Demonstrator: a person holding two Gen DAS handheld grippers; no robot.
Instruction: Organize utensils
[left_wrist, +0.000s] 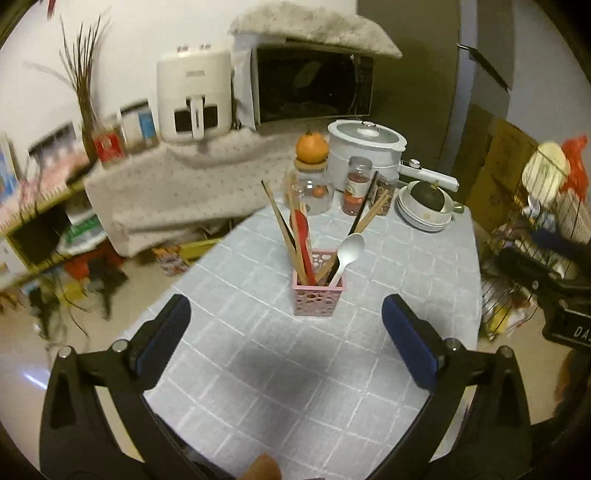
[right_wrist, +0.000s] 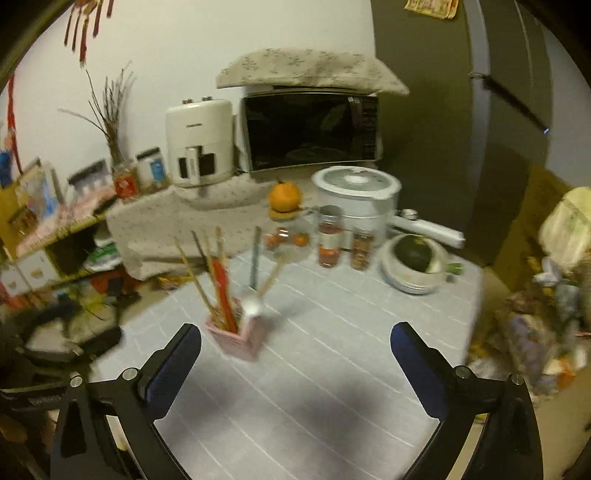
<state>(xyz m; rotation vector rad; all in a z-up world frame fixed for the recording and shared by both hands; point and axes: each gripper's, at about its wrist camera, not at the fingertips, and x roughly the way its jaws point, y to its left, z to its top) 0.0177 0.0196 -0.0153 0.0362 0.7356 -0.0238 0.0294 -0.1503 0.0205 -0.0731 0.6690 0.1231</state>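
A pink perforated holder (left_wrist: 318, 293) stands upright on the checked grey tablecloth (left_wrist: 280, 369). It holds several wooden chopsticks (left_wrist: 282, 221), a red spatula (left_wrist: 303, 236) and a white spoon (left_wrist: 349, 251). My left gripper (left_wrist: 286, 317) is open, its blue pads wide apart, just in front of the holder with nothing between them. In the right wrist view the same holder (right_wrist: 238, 341) appears blurred at the left. My right gripper (right_wrist: 295, 341) is open and empty; the holder sits just inside its left finger (right_wrist: 177, 354).
At the table's far end stand a glass jar topped by an orange (left_wrist: 312, 147), two spice jars (left_wrist: 357, 184), stacked bowls (left_wrist: 424, 212) and a white rice cooker (left_wrist: 365, 147). Behind are a microwave (left_wrist: 314, 85) and an air fryer (left_wrist: 192, 96). A wire rack (left_wrist: 524, 266) stands right.
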